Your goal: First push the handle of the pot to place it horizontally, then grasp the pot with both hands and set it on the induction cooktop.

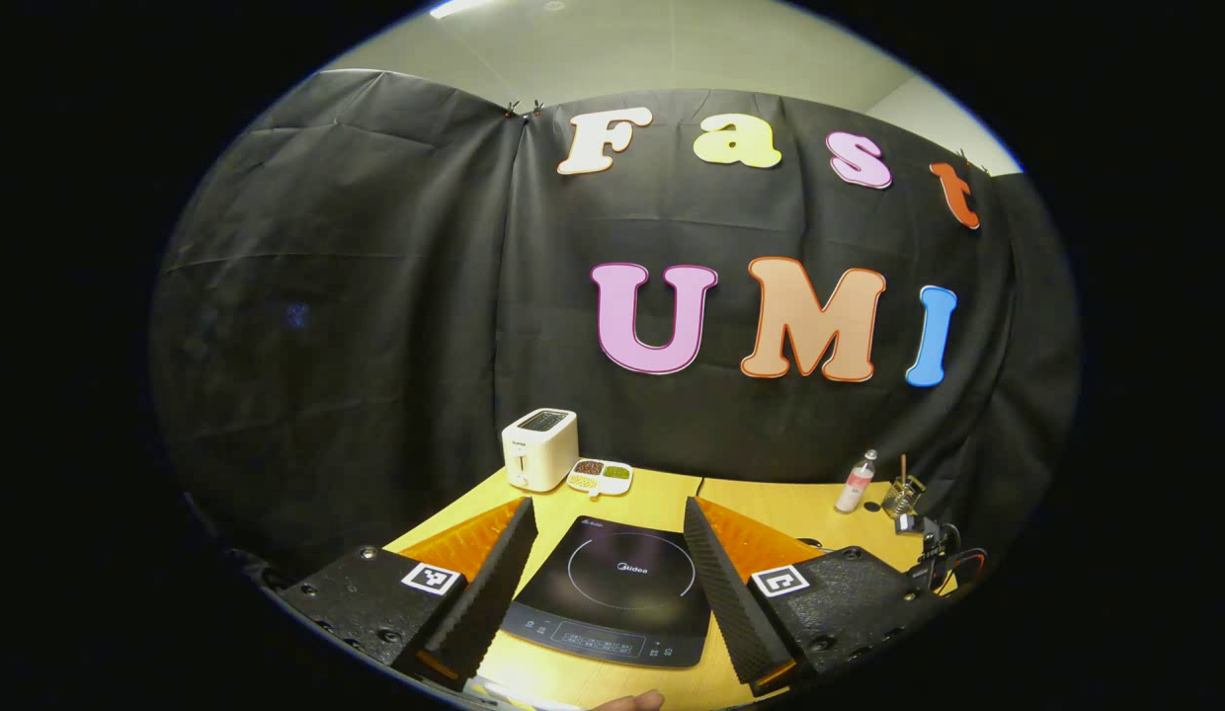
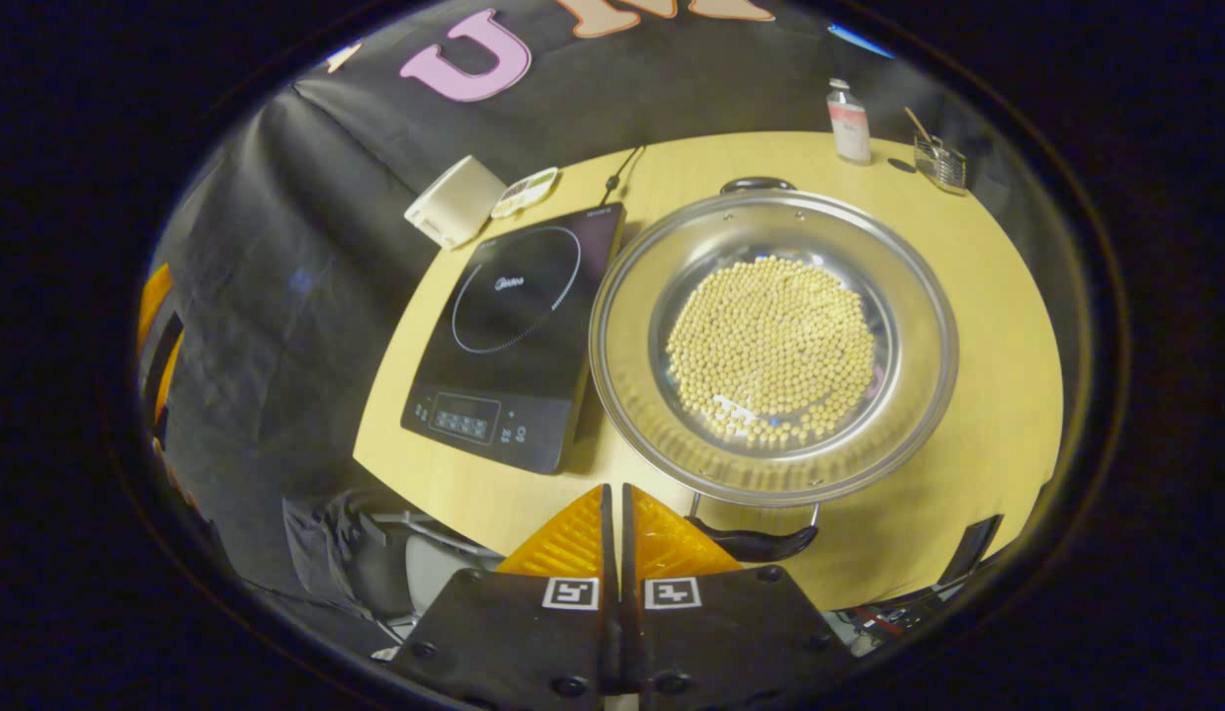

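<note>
Pot (image 2: pixel 774 341) of beans sits right of the induction cooktop (image 2: pixel 514 331); right gripper (image 2: pixel 617 504) fingers pressed together near its handle (image 2: pixel 756 543); left gripper (image 1: pixel 608 563) spread wide

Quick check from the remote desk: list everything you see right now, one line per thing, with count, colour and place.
Round steel pot: one, silver, on the table right of the cooktop in the right gripper view; black handles at near and far rim.
Small round beans: many, pale yellow, in the pot.
Flat induction cooktop: one, black, table's front.
Boxy toaster: one, white, behind the cooktop.
Divided snack dish: one, white, beside the toaster.
Plastic bottle: one, clear with a pink label, far right.
Small glass jar: one, clear, beside the bottle.
Wooden table: one, light yellow.
Left gripper: one, open, above the cooktop.
Right gripper: one, shut, empty, beside the pot's near handle.
</note>
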Tool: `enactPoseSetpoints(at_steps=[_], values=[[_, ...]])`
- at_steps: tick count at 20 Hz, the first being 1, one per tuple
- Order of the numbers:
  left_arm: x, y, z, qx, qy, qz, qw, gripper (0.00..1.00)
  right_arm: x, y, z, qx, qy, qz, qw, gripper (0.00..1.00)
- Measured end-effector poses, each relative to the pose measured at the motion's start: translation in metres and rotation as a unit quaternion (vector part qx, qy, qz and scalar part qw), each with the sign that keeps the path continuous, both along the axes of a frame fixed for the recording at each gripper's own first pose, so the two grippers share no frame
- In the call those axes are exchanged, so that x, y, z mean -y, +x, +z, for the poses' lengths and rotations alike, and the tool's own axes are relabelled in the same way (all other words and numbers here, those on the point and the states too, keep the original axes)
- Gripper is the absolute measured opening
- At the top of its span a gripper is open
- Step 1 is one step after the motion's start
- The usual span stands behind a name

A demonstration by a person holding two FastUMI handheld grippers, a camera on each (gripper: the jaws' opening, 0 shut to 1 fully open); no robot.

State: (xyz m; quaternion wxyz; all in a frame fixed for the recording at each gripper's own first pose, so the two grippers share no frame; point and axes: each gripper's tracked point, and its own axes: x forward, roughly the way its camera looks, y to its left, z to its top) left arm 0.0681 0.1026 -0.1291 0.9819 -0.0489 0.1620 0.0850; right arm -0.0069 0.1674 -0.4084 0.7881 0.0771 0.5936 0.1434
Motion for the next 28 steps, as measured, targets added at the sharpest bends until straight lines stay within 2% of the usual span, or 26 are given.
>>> enactPoseSetpoints(at_steps=[2,3,4,5,6,7,10,11,12,13,14,17,18,19,21,23,24,25,26,28], values=[[-0.001,0.006,0.000,-0.001,0.000,0.011,1.000,0.92,0.002,-0.004,-0.011,-0.010,-0.009,0.018,1.000,0.03],[-0.002,0.008,-0.001,-0.004,-0.001,0.015,1.000,0.92,0.004,-0.004,-0.017,-0.016,-0.018,0.024,0.999,0.00],[-0.001,0.009,-0.006,-0.009,-0.004,0.015,1.000,0.89,0.006,-0.004,-0.020,-0.020,-0.025,0.023,0.999,0.03],[0.001,0.011,-0.007,-0.011,-0.010,0.008,1.000,0.87,0.008,-0.002,-0.023,-0.023,-0.033,0.021,0.999,0.00],[0.003,0.015,-0.011,-0.013,-0.012,-0.002,1.000,0.87,0.011,-0.002,-0.028,-0.029,-0.039,0.020,0.999,0.03],[0.004,0.022,-0.016,-0.016,-0.010,-0.013,1.000,0.92,0.011,-0.004,-0.030,-0.041,-0.040,0.013,0.998,0.03],[0.009,0.053,-0.028,-0.014,-0.012,-0.047,0.999,0.92,0.016,-0.002,-0.035,-0.057,-0.064,-0.007,0.996,0.02],[0.009,0.061,-0.032,-0.013,-0.015,-0.058,0.998,0.92,0.022,-0.002,-0.035,-0.059,-0.075,-0.016,0.995,0.00],[0.009,0.067,-0.038,-0.015,-0.023,-0.071,0.997,0.87,0.030,-0.001,-0.034,-0.059,-0.085,-0.029,0.994,0.03],[0.011,0.073,-0.043,-0.017,-0.033,-0.085,0.996,0.87,0.038,-0.001,-0.034,-0.060,-0.094,-0.044,0.993,0.03],[0.014,0.078,-0.049,-0.016,-0.043,-0.099,0.994,0.92,0.048,0.000,-0.036,-0.060,-0.106,-0.060,0.991,0.00],[0.022,0.090,-0.072,-0.034,-0.060,-0.135,0.988,0.92,0.098,0.007,-0.037,-0.053,-0.154,-0.107,0.981,0.03],[0.024,0.094,-0.072,-0.033,-0.066,-0.142,0.987,0.87,0.113,0.006,-0.037,-0.050,-0.169,-0.117,0.977,0.03],[0.026,0.098,-0.072,-0.031,-0.069,-0.147,0.986,0.92,0.127,0.010,-0.035,-0.042,-0.180,-0.129,0.974,0.03],[0.029,0.101,-0.074,-0.034,-0.073,-0.159,0.984,0.92,0.143,0.018,-0.031,-0.045,-0.184,-0.153,0.970,0.00],[0.030,0.103,-0.072,-0.031,-0.072,-0.166,0.983,0.92,0.136,0.012,-0.030,-0.059,-0.168,-0.165,0.970,0.03],[0.030,0.104,-0.068,-0.025,-0.071,-0.169,0.983,0.92,0.129,0.003,-0.031,-0.061,-0.171,-0.155,0.971,0.00],[0.030,0.104,-0.067,-0.021,-0.070,-0.171,0.982,0.92,0.122,0.001,-0.032,-0.057,-0.173,-0.145,0.973,0.03],[0.029,0.104,-0.069,-0.022,-0.070,-0.174,0.982,0.92,0.117,0.001,-0.035,-0.057,-0.177,-0.139,0.973,0.00],[0.028,0.101,-0.071,-0.026,-0.072,-0.174,0.982,0.92,0.113,0.005,-0.037,-0.060,-0.176,-0.147,0.971,0.03]])
